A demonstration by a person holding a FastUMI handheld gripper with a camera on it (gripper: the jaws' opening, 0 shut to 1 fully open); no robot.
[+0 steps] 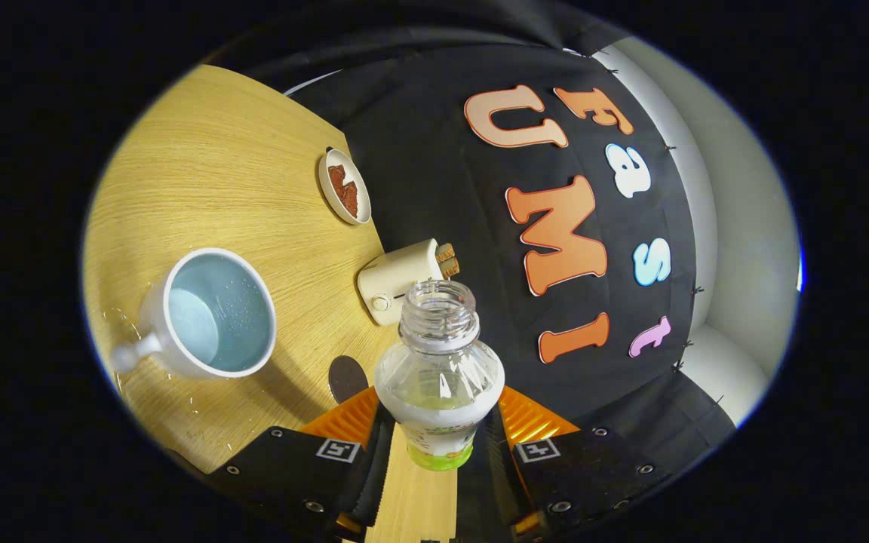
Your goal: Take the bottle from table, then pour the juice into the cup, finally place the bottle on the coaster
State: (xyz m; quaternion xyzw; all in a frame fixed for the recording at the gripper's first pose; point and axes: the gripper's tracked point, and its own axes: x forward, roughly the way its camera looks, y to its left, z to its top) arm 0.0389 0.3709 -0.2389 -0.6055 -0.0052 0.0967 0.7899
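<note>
My gripper point(438, 422) is shut on a clear plastic bottle point(438, 369), both fingers pressing its labelled lower body. The bottle has no cap, its open neck point(438, 305) points away from me, and a little pale liquid sits low inside. The whole view is tilted, so the bottle leans over the wooden table point(216, 173). A white cup point(204, 313) with a light blue inside stands to the left of the bottle, its handle pointing away from the fingers. A small dark round coaster point(347, 377) lies on the table just beside my left finger point(344, 430).
A cream toaster point(400, 283) with bread slices in it stands beyond the bottle near the table's edge. Farther off sits a small plate point(344, 186) holding something reddish brown. Drops of liquid point(178, 400) lie on the table around the cup. The black cloth wall rises behind the table.
</note>
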